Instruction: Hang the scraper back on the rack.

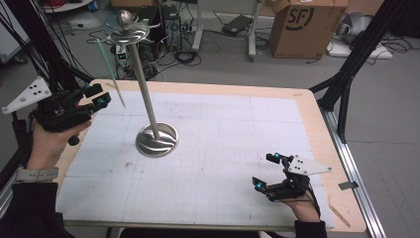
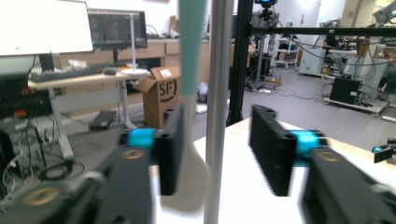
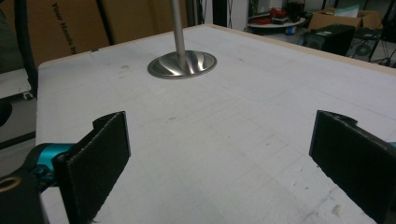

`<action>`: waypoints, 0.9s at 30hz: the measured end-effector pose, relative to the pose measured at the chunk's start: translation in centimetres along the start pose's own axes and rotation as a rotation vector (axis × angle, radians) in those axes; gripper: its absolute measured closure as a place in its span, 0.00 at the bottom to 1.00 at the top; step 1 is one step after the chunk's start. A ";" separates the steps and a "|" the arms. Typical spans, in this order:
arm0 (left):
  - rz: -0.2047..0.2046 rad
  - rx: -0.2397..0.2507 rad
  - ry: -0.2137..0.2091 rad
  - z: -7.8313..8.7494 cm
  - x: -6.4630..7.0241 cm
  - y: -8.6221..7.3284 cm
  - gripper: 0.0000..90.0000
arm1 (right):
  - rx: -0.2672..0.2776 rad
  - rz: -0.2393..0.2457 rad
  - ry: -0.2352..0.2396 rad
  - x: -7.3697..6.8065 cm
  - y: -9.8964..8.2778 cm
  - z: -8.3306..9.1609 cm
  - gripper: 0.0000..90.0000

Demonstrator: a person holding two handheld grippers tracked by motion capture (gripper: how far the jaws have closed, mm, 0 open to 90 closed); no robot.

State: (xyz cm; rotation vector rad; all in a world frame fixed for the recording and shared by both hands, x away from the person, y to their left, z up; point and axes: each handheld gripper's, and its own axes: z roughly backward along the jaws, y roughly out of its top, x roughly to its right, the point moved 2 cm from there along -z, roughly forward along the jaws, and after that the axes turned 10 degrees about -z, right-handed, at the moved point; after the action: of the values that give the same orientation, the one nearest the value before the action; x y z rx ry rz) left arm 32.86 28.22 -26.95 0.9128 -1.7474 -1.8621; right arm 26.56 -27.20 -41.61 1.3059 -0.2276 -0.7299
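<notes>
I see the left gripper [image 1: 101, 96] raised at the table's far-left corner, held in the person's left hand [image 1: 47, 144], with its grey three-cornered plate [image 1: 27, 95] pointing outward. Its jaws stand partly apart. In the left gripper view, a utensil with a teal handle and a pale, widened lower end [image 2: 189, 140] sits between the jaws, close against the left jaw; I cannot tell whether that pad actually touches it, and the right jaw is clear of it. In the high view the same teal-handled utensil [image 1: 110, 74] hangs tilted from the top disc [image 1: 130, 33] of the metal stand [image 1: 146, 94], its lower tip just beside the left gripper. The stand is upright on the white gridded mat [image 1: 223, 148] that covers the wooden table [image 1: 317, 129], its round swirled base [image 1: 157, 140] left of centre. The stand's pole [image 2: 218, 112] also passes between the left gripper's jaws in the left gripper view, nearer the camera's centre. The right gripper [image 1: 270, 171] rests low at the near-right part of the mat, well apart from the stand, with its jaws wide and nothing between them; the right gripper view shows bare mat and the stand's base [image 3: 182, 64] beyond.
</notes>
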 end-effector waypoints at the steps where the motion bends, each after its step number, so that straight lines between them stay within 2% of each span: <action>1: -0.003 0.009 -0.014 0.2 0.2 -0.1 0.49 | -0.001 -0.003 0.000 0.0 0.0 0.0 0.04; 3: -0.026 0.024 -0.047 0.4 0.6 -0.3 0.46 | -0.001 -0.007 -0.004 0.0 -0.1 0.1 0.04; 5: -0.069 0.026 -0.064 0.5 1.3 -0.6 0.39 | -0.004 -0.006 -0.007 0.0 -0.2 0.1 0.04; 8: -0.088 0.010 -0.078 0.5 2.2 -1.3 0.31 | -0.010 -0.007 -0.005 -0.1 -0.2 -0.1 0.04; 11: -0.113 0.011 -0.088 0.6 2.9 -2.1 0.14 | -0.010 -0.003 -0.003 -0.1 -0.2 -0.1 0.04; 13: -0.102 0.015 -0.108 0.8 3.1 -2.8 0.08 | -0.004 -0.002 -0.004 -0.1 -0.2 0.0 0.04; 17: -0.027 0.016 -0.115 0.8 3.8 -4.2 0.04 | 0.009 -0.003 -0.005 0.0 -0.1 0.2 0.04; 18: -0.021 0.012 -0.108 0.8 4.1 -4.5 0.02 | 0.010 -0.003 -0.006 0.0 -0.1 0.2 0.04; 21: -0.026 0.013 -0.049 0.7 5.0 -5.5 0.02 | 0.011 -0.004 -0.007 -0.1 -0.1 0.2 0.04; 22: -0.029 0.012 -0.041 0.7 5.2 -5.8 0.02 | 0.011 0.000 -0.007 -0.2 -0.1 0.2 0.04; 25: -0.006 0.014 -0.030 0.8 5.9 -6.8 0.02 | 0.018 0.005 -0.006 -0.2 0.0 0.2 0.04; 27: -0.009 -0.006 -0.027 0.8 6.4 -7.5 0.02 | 0.027 0.006 -0.006 -0.3 0.1 0.2 0.04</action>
State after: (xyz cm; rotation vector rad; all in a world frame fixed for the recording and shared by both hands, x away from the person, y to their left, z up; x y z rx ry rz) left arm 28.81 25.13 -35.47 0.8990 -1.7547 -1.8933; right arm 26.22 -27.18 -41.39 1.3278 -0.2470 -0.7285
